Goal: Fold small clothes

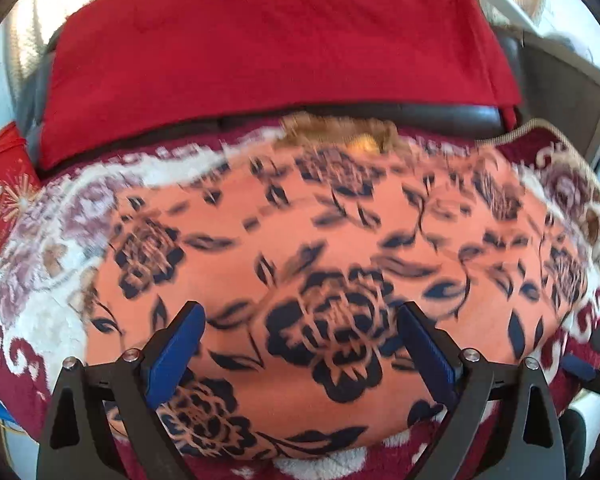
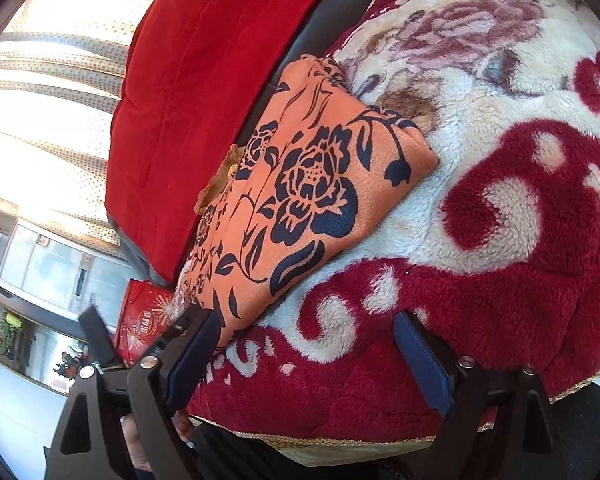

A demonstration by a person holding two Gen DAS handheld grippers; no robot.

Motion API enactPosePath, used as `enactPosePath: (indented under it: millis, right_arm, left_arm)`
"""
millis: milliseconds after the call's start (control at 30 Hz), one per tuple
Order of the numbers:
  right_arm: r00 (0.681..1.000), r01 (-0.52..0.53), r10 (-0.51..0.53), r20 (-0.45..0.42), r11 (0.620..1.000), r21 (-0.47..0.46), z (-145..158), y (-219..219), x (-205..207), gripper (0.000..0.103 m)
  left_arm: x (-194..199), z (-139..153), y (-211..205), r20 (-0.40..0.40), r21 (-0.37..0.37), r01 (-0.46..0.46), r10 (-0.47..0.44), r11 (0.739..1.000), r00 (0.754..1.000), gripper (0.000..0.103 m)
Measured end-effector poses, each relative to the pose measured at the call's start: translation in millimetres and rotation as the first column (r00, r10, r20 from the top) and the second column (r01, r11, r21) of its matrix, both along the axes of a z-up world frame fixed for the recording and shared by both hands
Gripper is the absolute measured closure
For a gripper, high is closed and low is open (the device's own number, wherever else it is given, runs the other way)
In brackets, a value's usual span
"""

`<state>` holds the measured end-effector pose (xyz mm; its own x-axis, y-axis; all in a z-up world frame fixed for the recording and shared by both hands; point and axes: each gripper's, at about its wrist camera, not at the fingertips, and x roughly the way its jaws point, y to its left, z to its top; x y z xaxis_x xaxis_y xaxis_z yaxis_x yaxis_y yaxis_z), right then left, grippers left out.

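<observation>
An orange garment (image 1: 340, 248) printed with dark blue flowers lies spread on a fleecy red and cream blanket (image 1: 44, 320). The left wrist view is blurred. My left gripper (image 1: 302, 332) hovers over the garment's near half, jaws wide open with only cloth showing between the blue pads (image 1: 176, 352). In the right wrist view the same garment (image 2: 300, 184) lies folded into a long strip near the blanket's (image 2: 500, 220) far edge. My right gripper (image 2: 308, 344) is open over bare blanket, its left finger (image 2: 196, 356) beside the garment's near corner. A brownish trim peeks out at the garment's far edge (image 1: 332, 128).
A red cushion (image 1: 260, 60) leans on a dark leather seat back (image 1: 440, 114) behind the garment. A red box with a firework print (image 2: 144, 320) stands off the blanket's left side. Dotted curtains (image 2: 52, 100) and a glass cabinet (image 2: 48, 268) lie beyond. Fingers of a hand (image 2: 180, 428) show at the bottom.
</observation>
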<state>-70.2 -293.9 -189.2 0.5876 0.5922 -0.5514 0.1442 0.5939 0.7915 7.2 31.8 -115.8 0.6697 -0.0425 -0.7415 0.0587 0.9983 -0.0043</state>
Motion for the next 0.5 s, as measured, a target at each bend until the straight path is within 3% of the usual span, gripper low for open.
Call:
enactPosePath:
  millis: [33, 167, 267, 400, 500]
  right_arm:
    - [1.000, 0.001, -0.001, 0.001, 1.000, -0.005, 1.9, 2.4, 1.4, 0.012]
    - [1.000, -0.003, 0.003, 0.000, 1.000, -0.014, 5.2, 8.4, 5.1, 0.012]
    - [1.000, -0.017, 0.017, 0.006, 1.000, -0.026, 10.6, 12.9, 5.6, 0.012]
    - [1.000, -0.024, 0.024, 0.004, 0.999, -0.033, 11.7, 15.5, 7.3, 0.012]
    - [1.000, -0.020, 0.020, -0.002, 0.999, -0.029, 10.0, 17.3, 10.0, 0.012]
  left_arm:
    - [1.1, 0.9, 3.3, 0.003, -0.006, -0.006, 0.006, 1.000, 1.000, 0.006]
    - [16.4, -20.7, 9.4, -0.111, -0.020, 0.003, -0.005, 1.000, 0.994, 0.004]
    - [12.6, -10.8, 12.3, -0.097, -0.026, -0.010, 0.007, 1.000, 0.995, 0.004]
    - [3.3, 4.7, 17.3, -0.015, -0.043, -0.029, 0.028, 0.999, 0.999, 0.004]
    - [12.3, -17.9, 15.4, -0.123, -0.020, -0.008, 0.006, 1.000, 0.992, 0.003]
